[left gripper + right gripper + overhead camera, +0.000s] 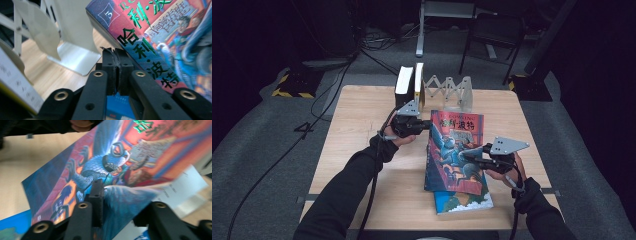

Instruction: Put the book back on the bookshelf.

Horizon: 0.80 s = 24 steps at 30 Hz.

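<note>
A thick illustrated book (452, 150) with a red and blue cover is tilted up over the table's middle. My left gripper (427, 123) is shut, with its pads together (117, 57) against the spine (147, 47) near the top corner. My right gripper (472, 157) holds the book's right edge. One jaw lies on the cover (100, 165) and the other is hidden under it, so its midpoint (123, 192) sits on the cover. White pages (185, 182) show beyond the cover edge. A flat blue book (462, 200) lies beneath.
An expanding white book rack (452, 90) stands at the table's back edge, and its end plate (72, 37) is close to my left gripper. Two upright books (409, 82) stand at its left. Bare wooden table (357, 150) stretches leftward. A chair (494, 30) stands beyond.
</note>
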{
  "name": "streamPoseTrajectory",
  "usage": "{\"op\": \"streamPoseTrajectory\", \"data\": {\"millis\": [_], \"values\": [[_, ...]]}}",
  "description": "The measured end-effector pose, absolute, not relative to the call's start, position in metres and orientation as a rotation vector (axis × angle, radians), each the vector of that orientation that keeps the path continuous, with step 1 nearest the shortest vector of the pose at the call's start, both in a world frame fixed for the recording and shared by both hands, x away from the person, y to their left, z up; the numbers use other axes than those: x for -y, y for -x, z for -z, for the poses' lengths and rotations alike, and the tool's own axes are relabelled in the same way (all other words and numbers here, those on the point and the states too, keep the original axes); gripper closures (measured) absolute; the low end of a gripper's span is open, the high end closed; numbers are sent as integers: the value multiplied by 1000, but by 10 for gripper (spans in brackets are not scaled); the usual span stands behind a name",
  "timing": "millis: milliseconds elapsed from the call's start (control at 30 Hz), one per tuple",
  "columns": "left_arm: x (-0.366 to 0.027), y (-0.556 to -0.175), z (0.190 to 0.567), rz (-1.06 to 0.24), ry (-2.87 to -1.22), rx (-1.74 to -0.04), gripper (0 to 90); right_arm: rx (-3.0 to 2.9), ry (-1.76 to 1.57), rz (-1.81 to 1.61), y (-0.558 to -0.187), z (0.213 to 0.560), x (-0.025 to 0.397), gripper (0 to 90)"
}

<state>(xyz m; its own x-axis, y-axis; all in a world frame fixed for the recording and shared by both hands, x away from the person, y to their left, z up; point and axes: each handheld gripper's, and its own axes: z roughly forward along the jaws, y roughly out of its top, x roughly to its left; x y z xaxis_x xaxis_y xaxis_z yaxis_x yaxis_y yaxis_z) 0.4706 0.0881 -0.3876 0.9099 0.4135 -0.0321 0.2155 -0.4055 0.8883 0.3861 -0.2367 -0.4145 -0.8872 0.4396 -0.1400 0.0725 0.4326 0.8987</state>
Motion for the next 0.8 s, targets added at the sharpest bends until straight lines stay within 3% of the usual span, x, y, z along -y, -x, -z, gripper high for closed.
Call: {"op": "streamPoseTrajectory", "data": {"millis": [200,500,667,800], "values": [[-85,-459,371,-243,-1968,-411,873,-2219,-460,-1456,-380,410,246,784],[-86,-436,366,-329,-1992,-369,803,-2126,-385,-1416,-344,412,249,817],[-87,-427,373,-346,-1991,-400,708,-2108,-350,-1375,-328,413,251,827],[-93,-419,388,-300,-1995,-476,577,-2117,-393,-1401,-328,418,253,838]]}}
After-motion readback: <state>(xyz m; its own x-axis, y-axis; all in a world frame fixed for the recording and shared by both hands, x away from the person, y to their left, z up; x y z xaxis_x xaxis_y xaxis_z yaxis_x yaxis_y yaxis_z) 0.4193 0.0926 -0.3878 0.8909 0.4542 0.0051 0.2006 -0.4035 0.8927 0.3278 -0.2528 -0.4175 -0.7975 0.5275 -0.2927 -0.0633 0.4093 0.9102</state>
